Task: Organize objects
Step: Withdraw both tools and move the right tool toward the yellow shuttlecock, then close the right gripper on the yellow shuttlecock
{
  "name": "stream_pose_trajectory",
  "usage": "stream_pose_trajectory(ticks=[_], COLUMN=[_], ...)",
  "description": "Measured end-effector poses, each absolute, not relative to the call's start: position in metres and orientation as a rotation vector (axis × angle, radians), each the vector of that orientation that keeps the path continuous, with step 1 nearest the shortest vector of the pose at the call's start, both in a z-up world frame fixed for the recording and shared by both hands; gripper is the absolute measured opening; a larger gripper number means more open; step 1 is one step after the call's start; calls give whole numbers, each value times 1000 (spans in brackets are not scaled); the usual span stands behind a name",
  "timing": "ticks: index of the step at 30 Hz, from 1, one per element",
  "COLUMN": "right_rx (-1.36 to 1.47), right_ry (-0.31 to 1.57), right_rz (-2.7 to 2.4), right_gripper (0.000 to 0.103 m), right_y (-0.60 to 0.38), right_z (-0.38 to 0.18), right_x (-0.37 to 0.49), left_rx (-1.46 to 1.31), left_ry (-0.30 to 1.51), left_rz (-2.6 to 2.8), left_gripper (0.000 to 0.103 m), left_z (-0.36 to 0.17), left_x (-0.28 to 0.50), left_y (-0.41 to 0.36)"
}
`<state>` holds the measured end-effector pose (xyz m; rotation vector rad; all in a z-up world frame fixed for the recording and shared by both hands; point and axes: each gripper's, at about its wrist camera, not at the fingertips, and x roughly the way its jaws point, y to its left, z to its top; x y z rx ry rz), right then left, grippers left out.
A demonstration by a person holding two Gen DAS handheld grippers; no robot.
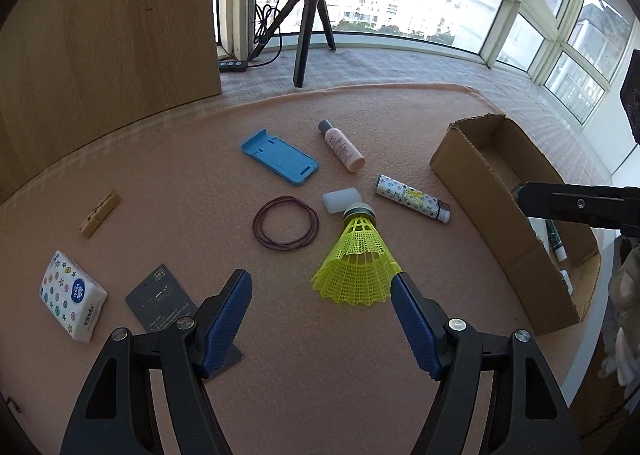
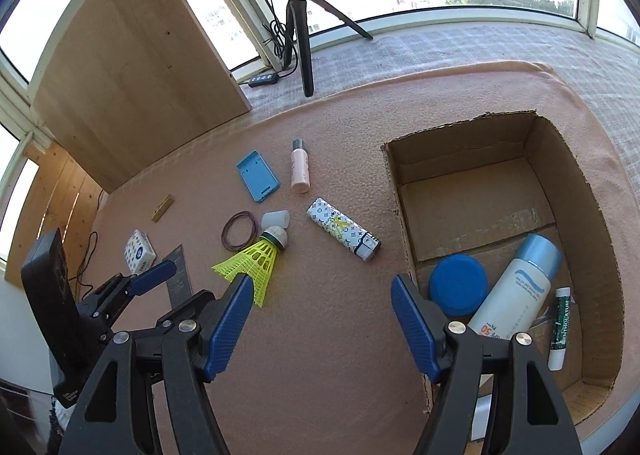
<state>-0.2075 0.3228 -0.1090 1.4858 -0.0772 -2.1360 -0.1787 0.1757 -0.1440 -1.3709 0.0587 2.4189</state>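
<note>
A yellow shuttlecock (image 1: 357, 261) lies on the pink mat just ahead of my open, empty left gripper (image 1: 322, 283), close to its right finger; it also shows in the right wrist view (image 2: 256, 257). Around it lie a rubber band ring (image 1: 286, 228), a white cap (image 1: 341, 200), a patterned lighter (image 1: 412, 197), a pink bottle (image 1: 343, 147) and a blue phone stand (image 1: 280, 156). My right gripper (image 2: 322, 285) is open and empty beside the cardboard box (image 2: 404, 191), which holds a blue lid (image 2: 458, 289), a sunscreen bottle (image 2: 516, 287) and a lip balm (image 2: 560, 329).
A tissue pack (image 1: 72, 295), a dark card (image 1: 160, 297) and a wooden clothespin (image 1: 100, 213) lie at the left. A wooden board (image 1: 104, 27) stands at the back left, a tripod (image 1: 310, 15) with cables behind the mat by the window.
</note>
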Motion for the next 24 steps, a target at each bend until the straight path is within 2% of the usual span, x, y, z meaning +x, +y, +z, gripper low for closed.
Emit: stream_pose_trajectory(ticks=[8,17,24], right_rx=[1592,1700,1740], right_ry=[-143,-234,-225], right_rz=[-2001,-1903,-1893], right_gripper=[68,68,67], right_y=[281,257,249], right_z=[-138,-176,-192], right_x=[-225,-241,-247], left_rx=[-1423,-1469,-1474], left_ry=[64,-21,-61], left_rz=[2359,2314,2312], left_gripper=[61,54,48], left_z=[-167,-186,-193], left_x=[-186,-202,-210], left_y=[179,185,184])
